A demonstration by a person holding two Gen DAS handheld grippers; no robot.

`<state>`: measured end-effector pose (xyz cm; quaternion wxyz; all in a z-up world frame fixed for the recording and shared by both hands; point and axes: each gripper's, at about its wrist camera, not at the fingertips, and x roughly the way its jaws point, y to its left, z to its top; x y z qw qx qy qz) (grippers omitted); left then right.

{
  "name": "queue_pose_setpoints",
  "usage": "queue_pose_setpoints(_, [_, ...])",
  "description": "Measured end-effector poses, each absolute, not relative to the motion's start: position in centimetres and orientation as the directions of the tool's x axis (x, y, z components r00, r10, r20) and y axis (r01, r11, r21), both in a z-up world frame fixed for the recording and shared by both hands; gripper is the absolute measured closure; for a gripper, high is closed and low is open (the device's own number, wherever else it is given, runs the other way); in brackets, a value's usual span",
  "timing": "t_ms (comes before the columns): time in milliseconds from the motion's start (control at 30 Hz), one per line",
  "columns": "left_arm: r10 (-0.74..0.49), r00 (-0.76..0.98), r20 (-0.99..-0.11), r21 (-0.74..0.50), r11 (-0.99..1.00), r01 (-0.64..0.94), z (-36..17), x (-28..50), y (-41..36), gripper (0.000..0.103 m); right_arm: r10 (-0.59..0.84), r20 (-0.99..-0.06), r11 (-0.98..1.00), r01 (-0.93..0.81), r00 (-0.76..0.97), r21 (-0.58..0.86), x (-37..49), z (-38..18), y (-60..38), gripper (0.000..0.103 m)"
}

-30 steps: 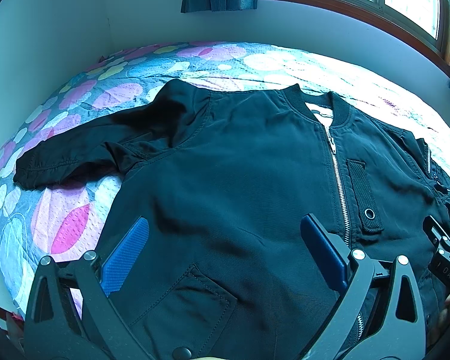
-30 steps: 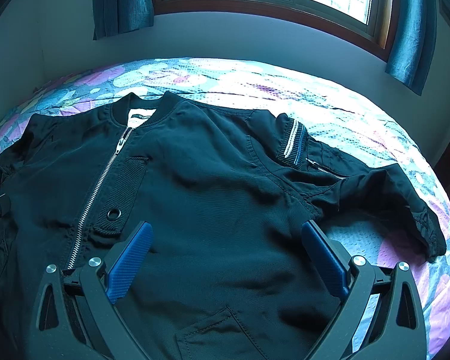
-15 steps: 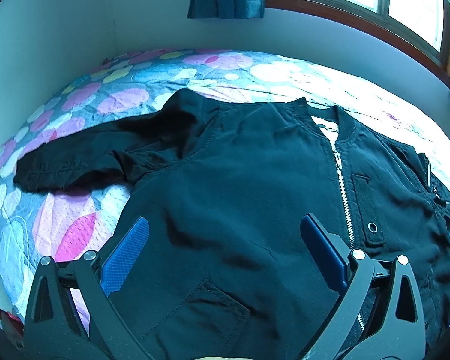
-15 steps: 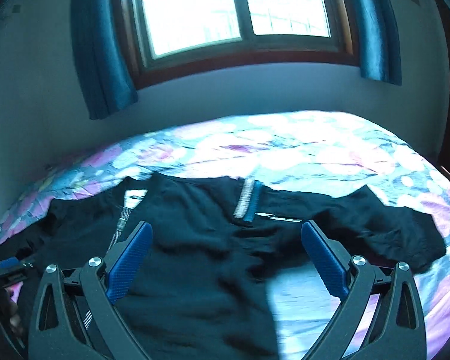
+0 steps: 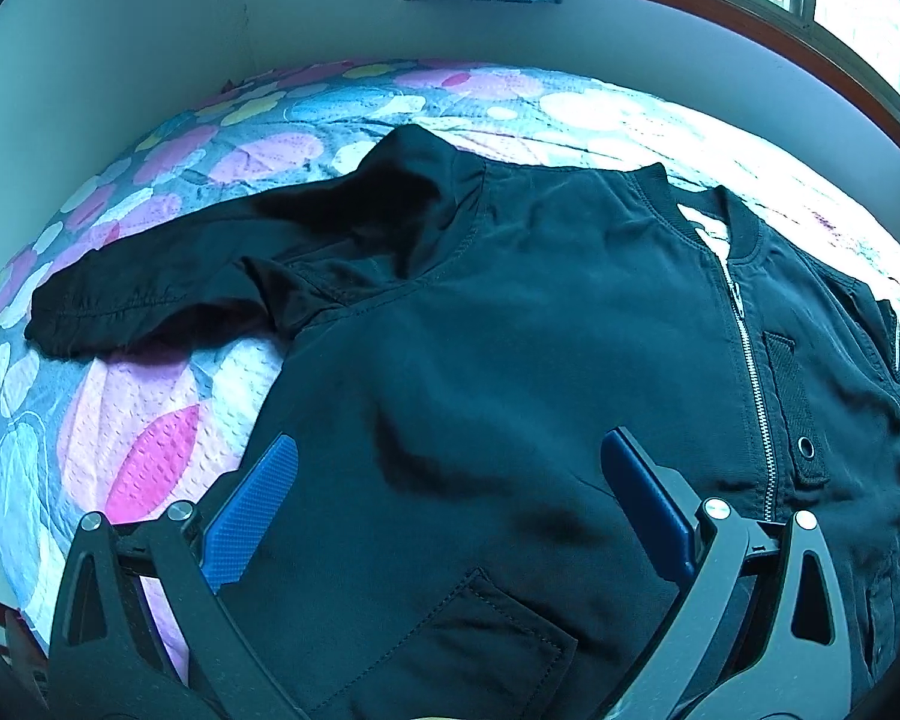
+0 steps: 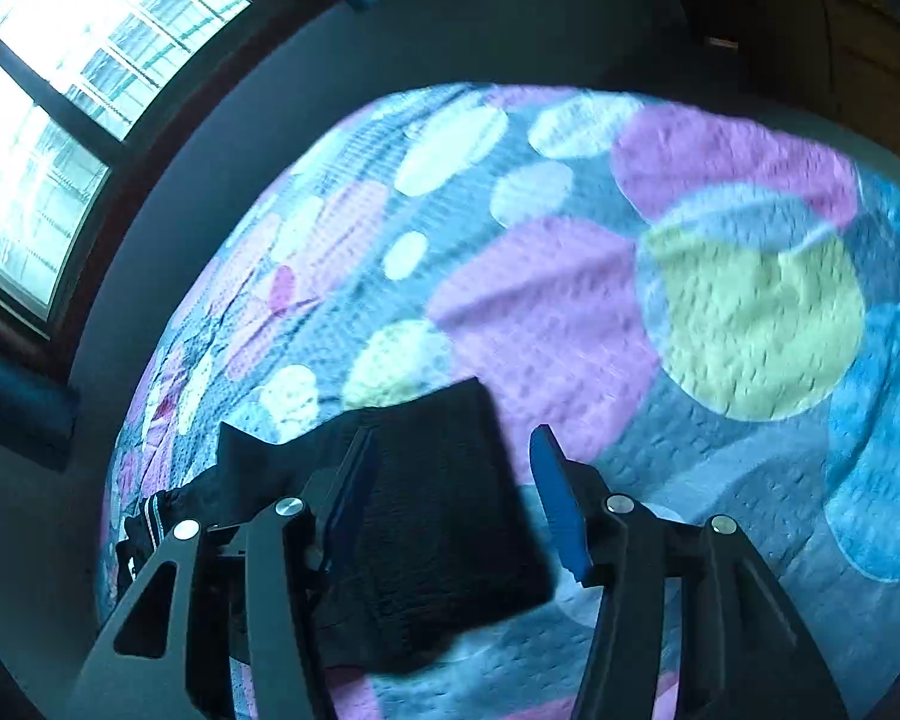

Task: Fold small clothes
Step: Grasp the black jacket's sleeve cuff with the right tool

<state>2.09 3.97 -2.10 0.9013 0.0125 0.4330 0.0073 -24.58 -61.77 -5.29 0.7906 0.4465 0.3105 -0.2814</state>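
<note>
Jaws of the left gripper [image 5: 450, 516] stand wide apart, hovering over the front panel of the small black zip-up bomber jacket [image 5: 540, 360], nothing between the blue pads. Jacket lies flat, zip closed, on the bed with the dotted pink, blue and white quilt [image 5: 150, 420]; one sleeve [image 5: 180, 294] stretches toward the bed's left edge. Right wrist view, blurred: jaws of the right gripper [image 6: 450, 480] closing, half apart, the jacket's black ribbed cuff [image 6: 444, 498] between them; pad contact unclear.
</note>
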Motion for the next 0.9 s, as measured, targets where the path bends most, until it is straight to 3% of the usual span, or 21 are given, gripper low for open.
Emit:
queue_pose_setpoints(200, [0.033,0.612,-0.79,0.051,0.999,0.012,-2.6,2.1,3.1,0.002,-0.089,-0.72,0.458,0.671,0.688,0.583,-23.9,-6.3,-60.9,0.049])
queue_pose_setpoints(233, [0.033,0.611,-0.791,0.053,0.998,0.014,-2.6,2.1,3.0,0.002,-0.086,-0.733,0.493,0.668,0.675,0.558,-23.4,-6.0,-60.2,0.054])
queue_pose_setpoints(300, [0.028,0.607,-0.794,0.05,0.999,0.02,-2.6,2.0,2.7,0.002,-0.091,-0.764,0.55,0.672,0.639,0.496,-22.8,-5.7,-60.0,0.082])
queue_pose_setpoints(367, [0.024,0.606,-0.795,0.047,0.999,0.023,-2.5,1.9,2.4,0.002,-0.062,-0.765,0.552,0.661,0.641,0.509,-22.7,-5.6,-59.6,0.093])
queue_pose_setpoints(433, [0.023,0.608,-0.793,0.05,0.998,0.026,-2.4,1.8,2.3,0.002,-0.068,-0.731,0.552,0.636,0.679,0.54,-23.6,-4.6,-59.6,0.094])
queue_pose_setpoints(600, [0.027,0.615,-0.788,0.049,0.999,0.02,-2.1,1.6,2.8,0.002,-0.265,-0.7,0.455,0.726,0.663,0.516,-29.0,-3.1,-63.0,0.095])
queue_pose_setpoints(733, [0.028,0.613,-0.79,0.053,0.998,0.022,-2.2,1.9,3.2,0.002,-0.187,-0.737,0.388,0.738,0.649,0.552,-29.9,-6.8,-64.3,0.093])
queue_pose_setpoints(833, [0.019,0.617,-0.787,0.044,0.999,0.025,-1.9,1.8,3.4,0.002,-0.153,-0.671,0.29,0.682,0.726,0.672,-32.2,-7.3,-64.8,0.085])
queue_pose_setpoints(867, [0.018,0.623,-0.782,0.046,0.998,0.029,-1.8,1.7,3.5,0.002,-0.159,-0.661,0.261,0.677,0.733,0.688,-32.9,-7.2,-64.9,0.073])
queue_pose_setpoints(900, [0.021,0.628,-0.778,0.051,0.998,0.03,-1.8,1.6,3.6,0.002,-0.173,-0.656,0.244,0.677,0.735,0.694,-33.5,-7.1,-64.9,0.069])
